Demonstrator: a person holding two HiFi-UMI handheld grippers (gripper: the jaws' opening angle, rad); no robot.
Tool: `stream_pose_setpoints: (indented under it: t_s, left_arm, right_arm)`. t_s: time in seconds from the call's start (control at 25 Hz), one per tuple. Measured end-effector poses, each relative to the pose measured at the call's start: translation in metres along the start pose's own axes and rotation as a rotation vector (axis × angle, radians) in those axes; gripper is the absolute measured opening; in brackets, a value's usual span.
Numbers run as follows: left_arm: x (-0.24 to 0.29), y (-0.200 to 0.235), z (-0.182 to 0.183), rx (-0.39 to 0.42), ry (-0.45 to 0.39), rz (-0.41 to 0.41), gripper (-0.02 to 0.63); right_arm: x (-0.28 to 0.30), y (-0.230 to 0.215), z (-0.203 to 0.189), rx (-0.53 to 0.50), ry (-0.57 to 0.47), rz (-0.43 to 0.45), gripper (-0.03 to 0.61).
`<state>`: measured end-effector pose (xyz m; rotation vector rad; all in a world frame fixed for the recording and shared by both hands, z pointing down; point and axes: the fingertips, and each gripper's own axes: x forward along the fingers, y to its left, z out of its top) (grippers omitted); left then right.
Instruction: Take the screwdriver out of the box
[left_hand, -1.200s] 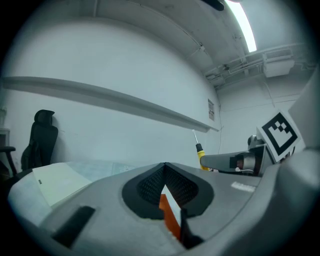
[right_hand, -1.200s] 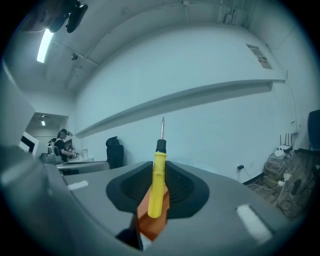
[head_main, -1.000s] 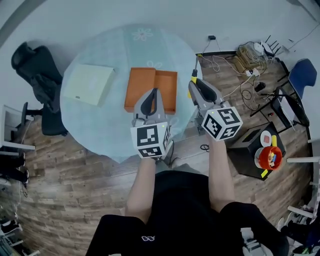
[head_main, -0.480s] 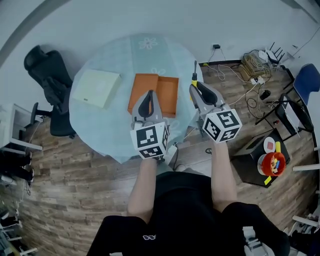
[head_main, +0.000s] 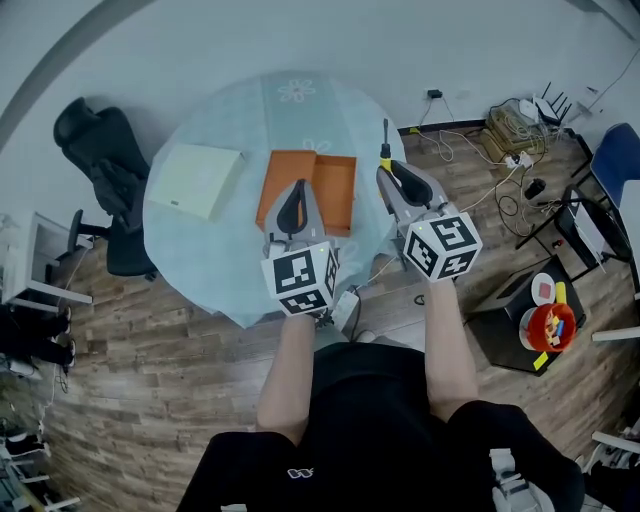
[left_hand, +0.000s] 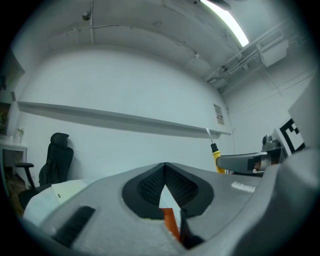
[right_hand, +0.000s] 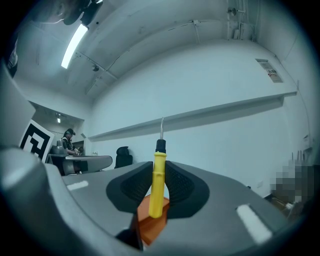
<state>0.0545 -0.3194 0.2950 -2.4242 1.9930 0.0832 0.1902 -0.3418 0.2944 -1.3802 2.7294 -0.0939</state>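
1. Yellow-handled screwdriver (right_hand: 157, 186) stands upright with its tip up. The right gripper (right_hand: 159, 170) pinches it by the handle. It is out of the orange box (head_main: 335, 185), held just off the right edge of the round table (head_main: 200, 250).
2. The left gripper (left_hand: 165, 167) hovers over the box's near end, its jaws pressed together on nothing.
3. Set against a second ago, the grip on the screwdriver and the open box look unchanged.
4. Both forearms reach forward side by side, with the grippers pointing level.

Yellow-handled screwdriver (right_hand: 157, 185) stands upright, thin shaft up, clamped in the right gripper (right_hand: 159, 169); the orange box (head_main: 310, 188) lies open, apart from it.
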Motion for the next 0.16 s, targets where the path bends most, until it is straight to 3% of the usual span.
stream_pose_setpoints:
  t_s: [0.16]
  left_arm:
    - [0.0011,-0.0041,-0.0022,-0.002,-0.001,0.0,0.003]
  right_arm:
    - [-0.0011,-0.0031,-0.0022,0.0,-0.002,0.005,0.089]
